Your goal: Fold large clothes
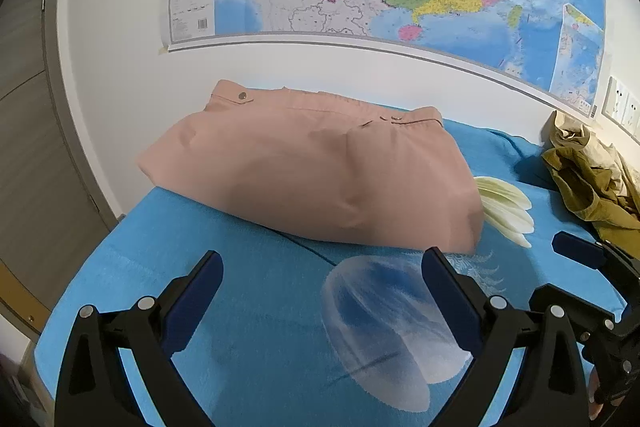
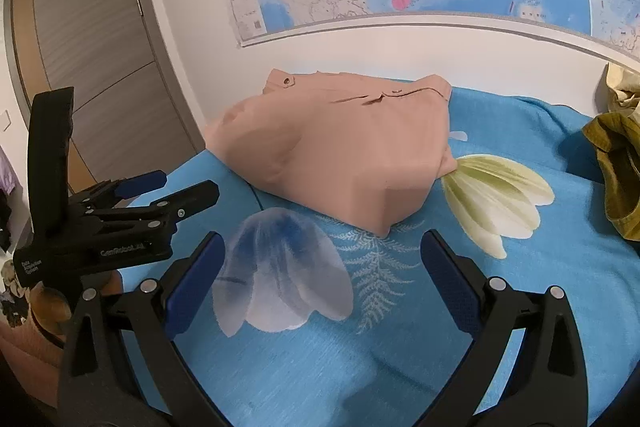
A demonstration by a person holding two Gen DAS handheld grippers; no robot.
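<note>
Blue floral bedspread (image 2: 400,347) is shown beneath a wall map; the pink garment (image 2: 340,155) lies folded centrally. Both left gripper (image 1: 320,291) and right gripper (image 2: 320,275) are held spread, empty. Soft, light cloth is judged best pinched at its near edge.

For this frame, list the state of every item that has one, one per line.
pink garment: folded into a compact bundle, lying on the blue blanket, untouched.
olive garment: crumpled in a heap, not folded.
left gripper: open, empty, short of the pink garment.
right gripper: open, empty, short of the pink garment.
door: closed.
</note>
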